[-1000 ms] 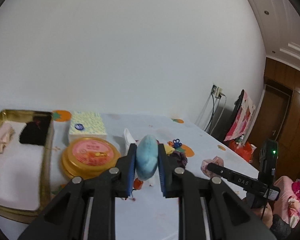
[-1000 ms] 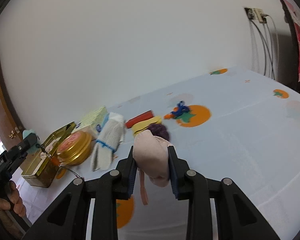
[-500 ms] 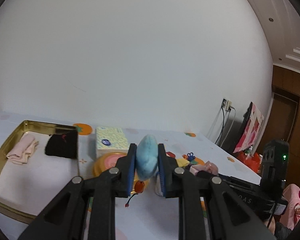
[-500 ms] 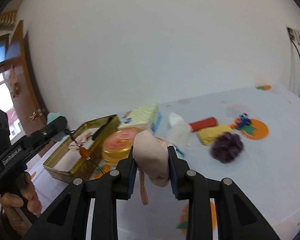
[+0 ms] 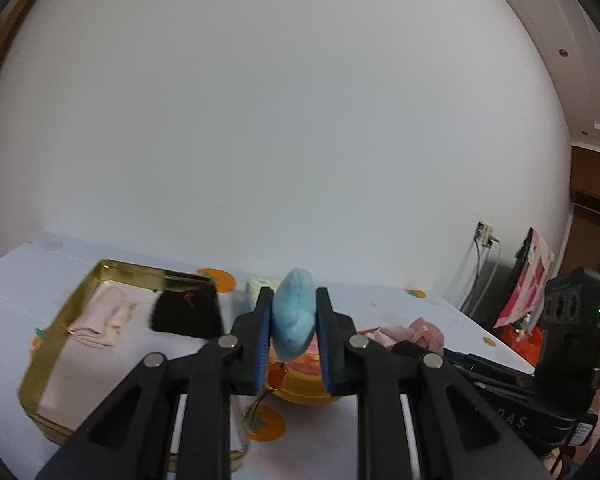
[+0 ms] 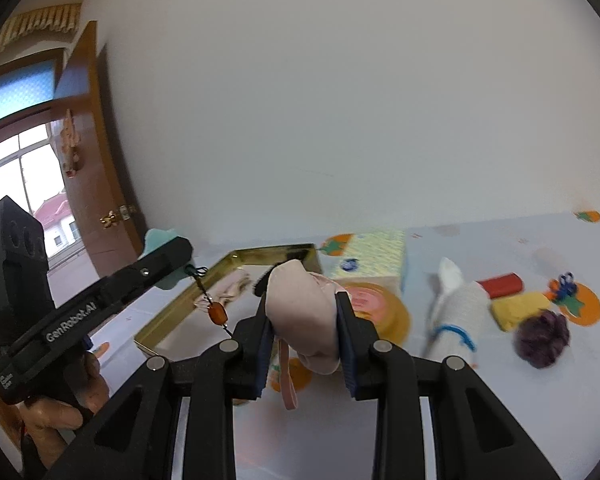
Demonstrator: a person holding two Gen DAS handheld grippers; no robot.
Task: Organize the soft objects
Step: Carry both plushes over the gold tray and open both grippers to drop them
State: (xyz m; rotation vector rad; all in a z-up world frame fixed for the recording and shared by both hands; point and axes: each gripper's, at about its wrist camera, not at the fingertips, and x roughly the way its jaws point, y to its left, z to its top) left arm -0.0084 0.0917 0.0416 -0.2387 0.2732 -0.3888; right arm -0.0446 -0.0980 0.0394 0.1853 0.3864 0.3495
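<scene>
My left gripper point(image 5: 293, 332) is shut on a light blue soft pad point(image 5: 294, 316) with an orange bead charm point(image 5: 278, 374) hanging under it. It hangs above the table, right of the gold tin tray point(image 5: 44, 364). The tray holds a folded pink cloth point(image 5: 100, 316) and a black cloth point(image 5: 188, 316). My right gripper point(image 6: 304, 332) is shut on a pale pink soft pouch point(image 6: 304, 312) with a dangling strap, in the air near the tray point(image 6: 172, 316). The left gripper also shows in the right wrist view point(image 6: 168, 256).
A round orange-lidded tin point(image 6: 380, 308), a patterned tissue box point(image 6: 372, 252), a white rolled towel point(image 6: 456, 308), a red roll point(image 6: 500, 284), a yellow cloth point(image 6: 520, 308) and a purple scrunchie point(image 6: 542, 338) lie on the white tablecloth. The wall stands behind.
Both grippers have swung left toward the gold tray, still holding their items. The tray now sits nearer the middle of both views.
</scene>
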